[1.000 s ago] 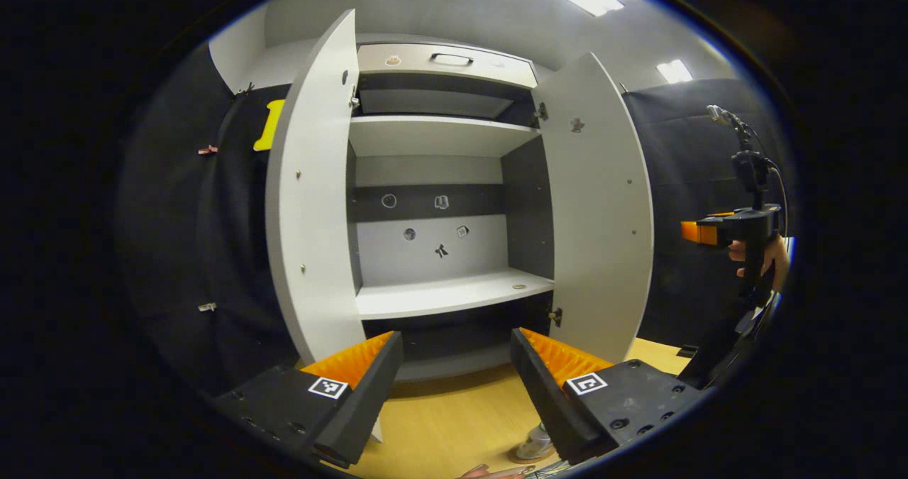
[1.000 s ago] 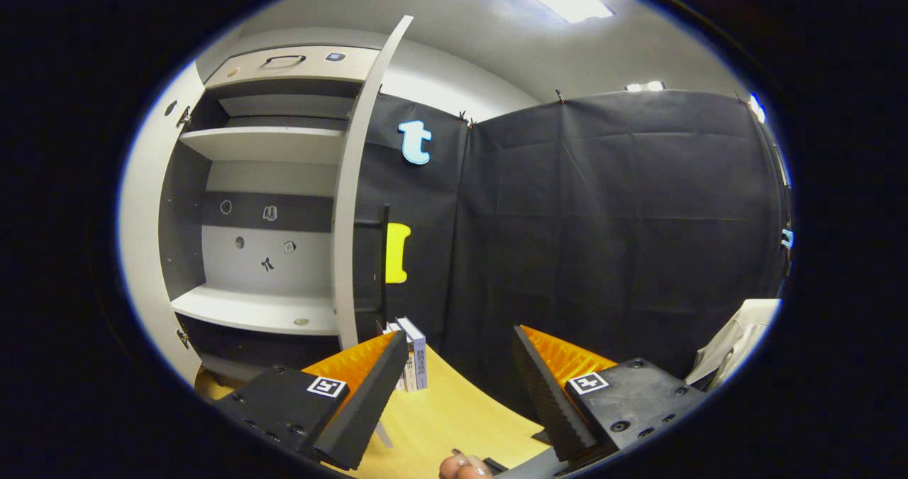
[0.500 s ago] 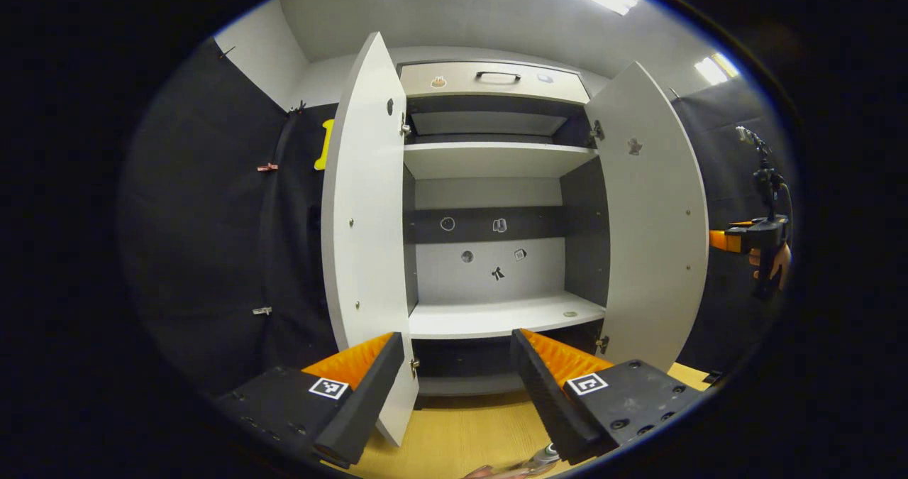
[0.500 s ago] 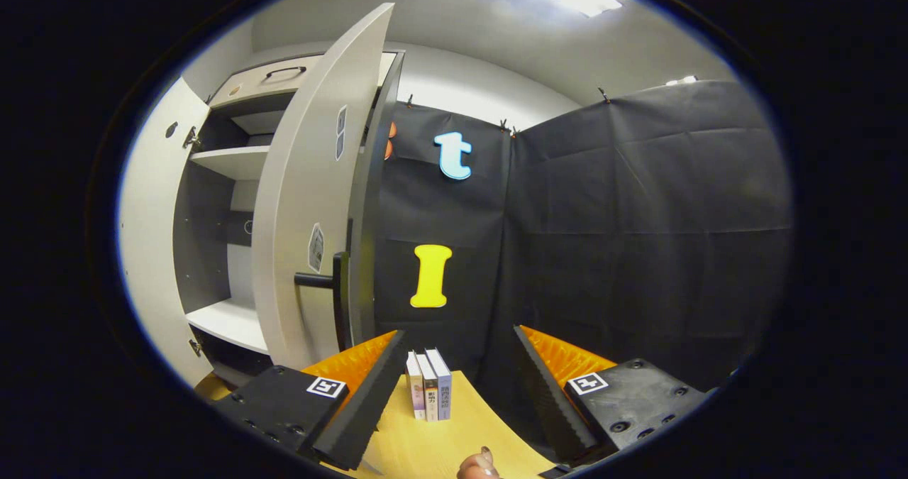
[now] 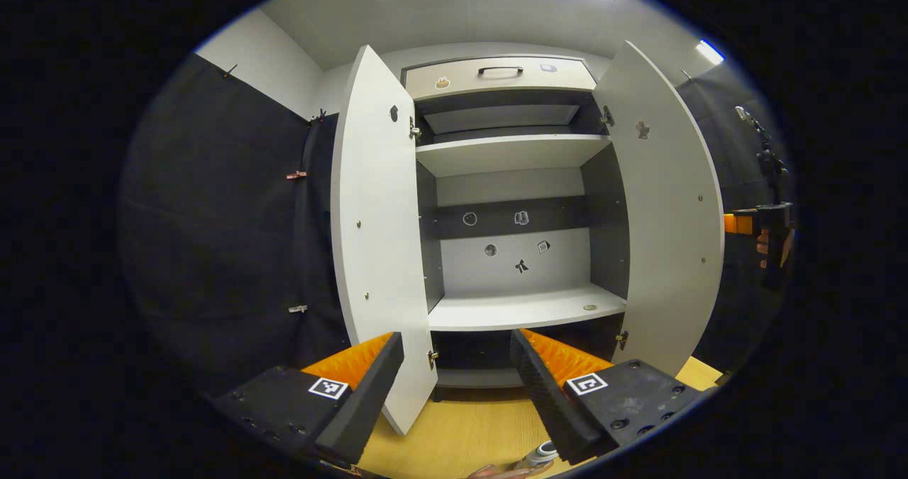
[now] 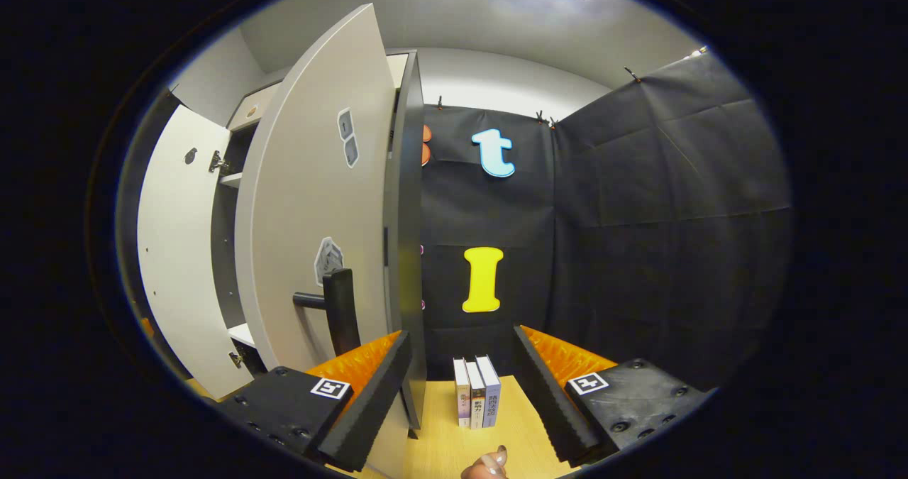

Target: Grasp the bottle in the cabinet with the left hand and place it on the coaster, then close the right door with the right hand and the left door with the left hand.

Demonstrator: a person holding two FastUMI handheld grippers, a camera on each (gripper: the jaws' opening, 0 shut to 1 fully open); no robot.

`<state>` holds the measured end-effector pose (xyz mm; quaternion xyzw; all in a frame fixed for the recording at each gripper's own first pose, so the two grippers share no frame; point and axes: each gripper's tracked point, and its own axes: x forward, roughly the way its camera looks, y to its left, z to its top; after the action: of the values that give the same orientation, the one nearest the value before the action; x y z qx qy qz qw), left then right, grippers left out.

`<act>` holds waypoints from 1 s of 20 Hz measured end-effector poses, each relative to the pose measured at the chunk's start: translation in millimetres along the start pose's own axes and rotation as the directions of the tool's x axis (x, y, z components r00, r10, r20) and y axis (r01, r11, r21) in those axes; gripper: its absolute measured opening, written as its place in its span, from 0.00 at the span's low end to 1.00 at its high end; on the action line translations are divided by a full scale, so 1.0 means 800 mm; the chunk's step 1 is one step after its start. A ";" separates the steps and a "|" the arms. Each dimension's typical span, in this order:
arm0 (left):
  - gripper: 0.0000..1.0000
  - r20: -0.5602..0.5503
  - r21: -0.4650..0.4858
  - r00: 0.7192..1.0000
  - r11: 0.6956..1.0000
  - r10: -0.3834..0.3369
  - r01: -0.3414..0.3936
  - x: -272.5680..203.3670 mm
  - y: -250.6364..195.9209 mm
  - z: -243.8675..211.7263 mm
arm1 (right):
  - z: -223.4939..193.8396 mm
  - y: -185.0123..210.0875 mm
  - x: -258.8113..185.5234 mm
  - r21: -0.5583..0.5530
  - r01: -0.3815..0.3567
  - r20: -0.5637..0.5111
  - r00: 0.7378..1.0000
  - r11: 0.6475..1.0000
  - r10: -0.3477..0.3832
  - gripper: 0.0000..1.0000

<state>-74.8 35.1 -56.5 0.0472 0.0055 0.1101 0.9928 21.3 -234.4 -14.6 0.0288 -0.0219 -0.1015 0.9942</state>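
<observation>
Both grippers hold nothing, jaws spread wide: the left gripper point(image 5: 456, 380) faces the cabinet point(image 5: 521, 309) straight on, the right gripper point(image 6: 461, 380) off its right side.

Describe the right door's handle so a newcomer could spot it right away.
Start at the tall pale grey cabinet with both doors swung open. In the right gripper view, its right door turns its outer face to the camera. On the lower half of that face, just under a grey sticker, sits the black bar handle, the only dark piece that stands out from the flat panel.
</observation>
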 end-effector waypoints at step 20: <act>0.96 0.054 0.002 0.987 0.988 0.154 -0.154 0.017 0.186 0.014 | -0.006 0.145 0.004 -0.016 -0.012 0.012 1.000 1.000 0.012 0.96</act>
<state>-93.9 181.9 -31.2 0.0533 -0.0244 0.1851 0.9810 48.1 -121.5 -12.3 0.0202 -0.0274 -0.0959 0.9948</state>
